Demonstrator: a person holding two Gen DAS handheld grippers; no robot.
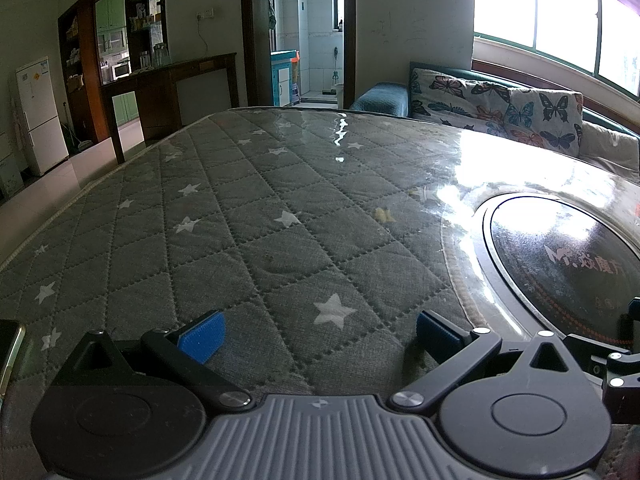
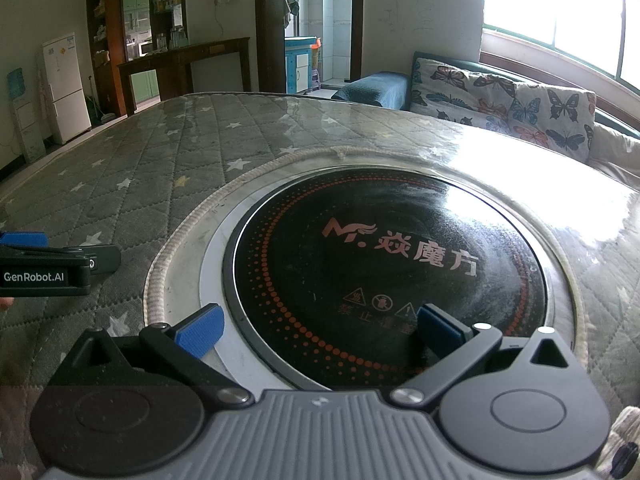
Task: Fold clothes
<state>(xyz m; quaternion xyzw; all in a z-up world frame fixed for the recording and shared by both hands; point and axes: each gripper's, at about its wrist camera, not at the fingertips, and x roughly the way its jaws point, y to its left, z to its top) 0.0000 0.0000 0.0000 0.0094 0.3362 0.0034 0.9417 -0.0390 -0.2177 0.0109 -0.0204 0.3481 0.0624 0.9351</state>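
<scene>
Left gripper: the left gripper [image 1: 320, 330] hangs low over the table with its blue-padded fingers [image 1: 202, 338] spread wide and nothing between them.
Right gripper: the right gripper [image 2: 320, 326] is likewise released, jaws apart, empty, poised above the round black glass induction hob [image 2: 384, 264] set into the table.
Spacing: in the right wrist view the left gripper's side shows at the left edge, just beside the right one and at about the same height.
Surface: a grey quilted cover with white stars [image 1: 248, 216] under a clear glossy sheet spreads from near to far; the hob sits to its right.
Clothes: no garment shows in either view, so where the clothes lie cannot be told from here.
Step in hand: probably the start, reaching for a garment to lay out.
Doing it well: spread the garment flat on the quilted part to the left, clear of the hob's rim; pinch cloth only, not the slippery sheet.
Far side: a butterfly-print sofa throw [image 1: 496, 108] lies beyond the table.
</scene>
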